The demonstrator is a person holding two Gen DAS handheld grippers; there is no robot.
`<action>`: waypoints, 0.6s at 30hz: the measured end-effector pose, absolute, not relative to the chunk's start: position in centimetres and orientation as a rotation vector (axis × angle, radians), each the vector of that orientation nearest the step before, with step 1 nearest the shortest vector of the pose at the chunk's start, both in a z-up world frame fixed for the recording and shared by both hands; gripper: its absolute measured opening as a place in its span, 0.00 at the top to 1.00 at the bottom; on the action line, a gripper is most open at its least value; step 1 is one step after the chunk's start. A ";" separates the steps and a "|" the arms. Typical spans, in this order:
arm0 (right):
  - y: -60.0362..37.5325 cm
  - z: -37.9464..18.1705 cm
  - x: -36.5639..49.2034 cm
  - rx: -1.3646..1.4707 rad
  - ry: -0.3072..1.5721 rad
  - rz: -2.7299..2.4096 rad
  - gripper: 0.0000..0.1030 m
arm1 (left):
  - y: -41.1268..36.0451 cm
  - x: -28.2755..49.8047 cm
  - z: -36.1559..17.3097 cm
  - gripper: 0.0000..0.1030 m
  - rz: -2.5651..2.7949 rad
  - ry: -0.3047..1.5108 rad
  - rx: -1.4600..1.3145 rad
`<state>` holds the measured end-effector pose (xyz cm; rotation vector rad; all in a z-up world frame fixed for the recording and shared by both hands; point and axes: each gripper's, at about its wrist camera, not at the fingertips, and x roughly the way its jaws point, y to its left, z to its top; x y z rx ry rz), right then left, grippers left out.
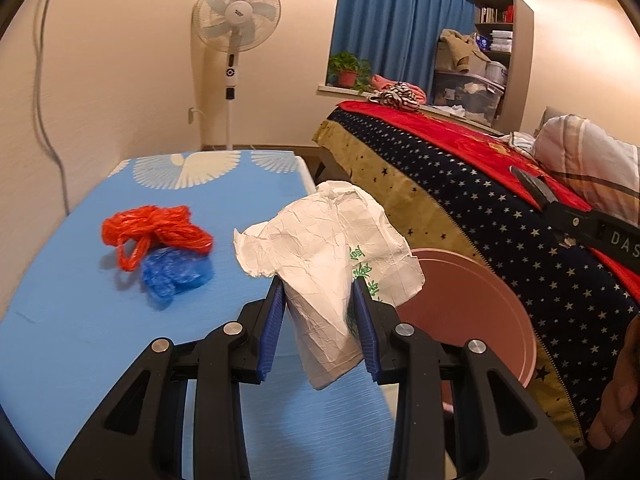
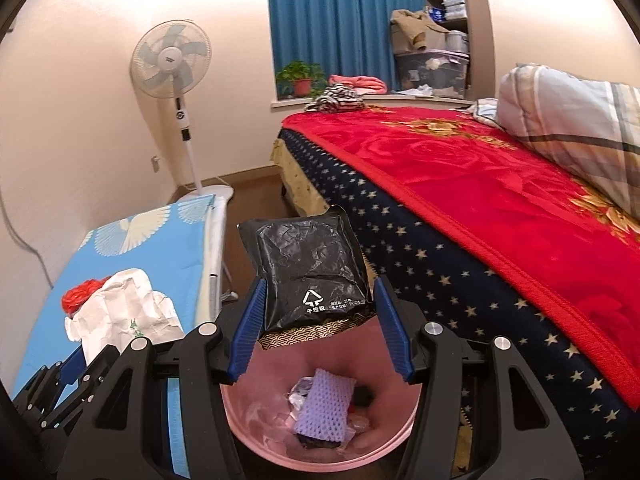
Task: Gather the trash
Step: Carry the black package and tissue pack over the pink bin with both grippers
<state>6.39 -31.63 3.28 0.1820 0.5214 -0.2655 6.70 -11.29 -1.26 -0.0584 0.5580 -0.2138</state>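
My left gripper [image 1: 319, 288] is shut on a crumpled white paper bag [image 1: 328, 240] with green print, held above the edge of the blue table [image 1: 60, 300]. A red plastic bag [image 1: 156, 232] and a blue plastic bag [image 1: 176, 274] lie on the table to the left. My right gripper [image 2: 319, 292] is shut on a black plastic packet [image 2: 308, 264] with a white recycling mark, right above the pink bin [image 2: 248, 412]. The bin holds a purple foam net [image 2: 324, 404] and clear wrappers. The white paper bag [image 2: 120, 312] and left gripper [image 2: 76, 364] show at the lower left of the right wrist view.
The pink bin [image 1: 480, 304] stands between the table and a bed [image 2: 500, 216] with a red blanket and starred cover. A standing fan [image 1: 236, 32] is by the far wall. Blue curtain, potted plant and shelves are behind. A person's hand [image 1: 616, 400] shows at right.
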 end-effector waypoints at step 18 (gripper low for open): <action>-33.8 3.6 6.8 0.213 0.542 -0.314 0.46 | -16.2 7.8 -2.0 0.67 -0.320 0.591 -0.050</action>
